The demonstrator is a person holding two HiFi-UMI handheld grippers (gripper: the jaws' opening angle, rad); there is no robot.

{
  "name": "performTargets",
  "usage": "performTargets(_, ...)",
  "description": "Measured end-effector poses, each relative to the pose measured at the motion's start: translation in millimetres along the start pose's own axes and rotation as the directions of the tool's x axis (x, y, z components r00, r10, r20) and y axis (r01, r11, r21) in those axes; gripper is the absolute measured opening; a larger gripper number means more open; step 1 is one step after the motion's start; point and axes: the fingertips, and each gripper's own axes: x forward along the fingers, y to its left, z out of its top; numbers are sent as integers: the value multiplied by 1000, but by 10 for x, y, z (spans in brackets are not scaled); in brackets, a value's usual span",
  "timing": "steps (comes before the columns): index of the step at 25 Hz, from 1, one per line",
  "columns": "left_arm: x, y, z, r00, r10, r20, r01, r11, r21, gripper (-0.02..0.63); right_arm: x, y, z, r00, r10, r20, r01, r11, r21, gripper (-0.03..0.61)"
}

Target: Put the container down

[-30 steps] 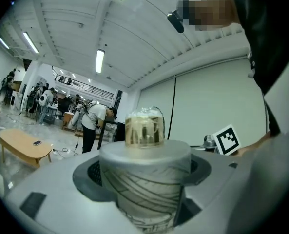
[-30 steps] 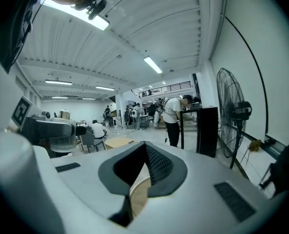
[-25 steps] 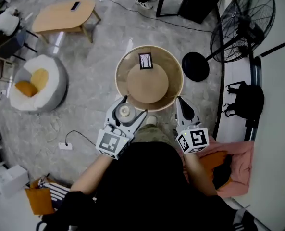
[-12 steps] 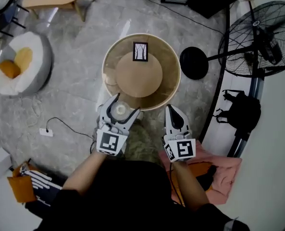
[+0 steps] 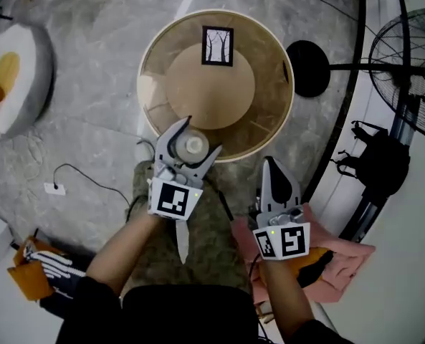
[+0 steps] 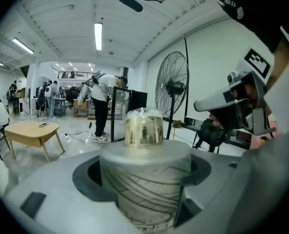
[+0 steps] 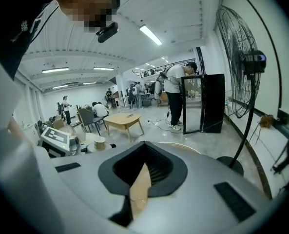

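Clamping the container [image 6: 144,177] in the left hand-held gripper [image 5: 199,137], over the near rim of the round surface [image 5: 249,147]; holding the right hand-held gripper [image 5: 277,172] closed, empty. Possibly risking a topple off the edge by releasing here.

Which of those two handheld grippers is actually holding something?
The left gripper: its jaws are closed on a small round container with line-patterned sides. The right gripper has its jaws together with nothing between them.
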Motion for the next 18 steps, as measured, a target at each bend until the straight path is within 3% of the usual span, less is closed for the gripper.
performTargets(4, 468, 18, -551, 999, -27, -20, 27, 1000, 7, 350, 341, -283, -479, 999, -37, -36, 36, 999, -14, 21)
performTargets(9, 968, 2, -1184, 997, -60, -45, 61, 997, 40, 350, 652, -592, -913, 995, -76, -63, 80, 995, 60, 21)
performTargets(18, 1644, -180, -1858, 991, -114, -67, 120, 988, 100, 350, 1030, -999, -1616, 994, -66, -87, 76, 990, 116, 21)
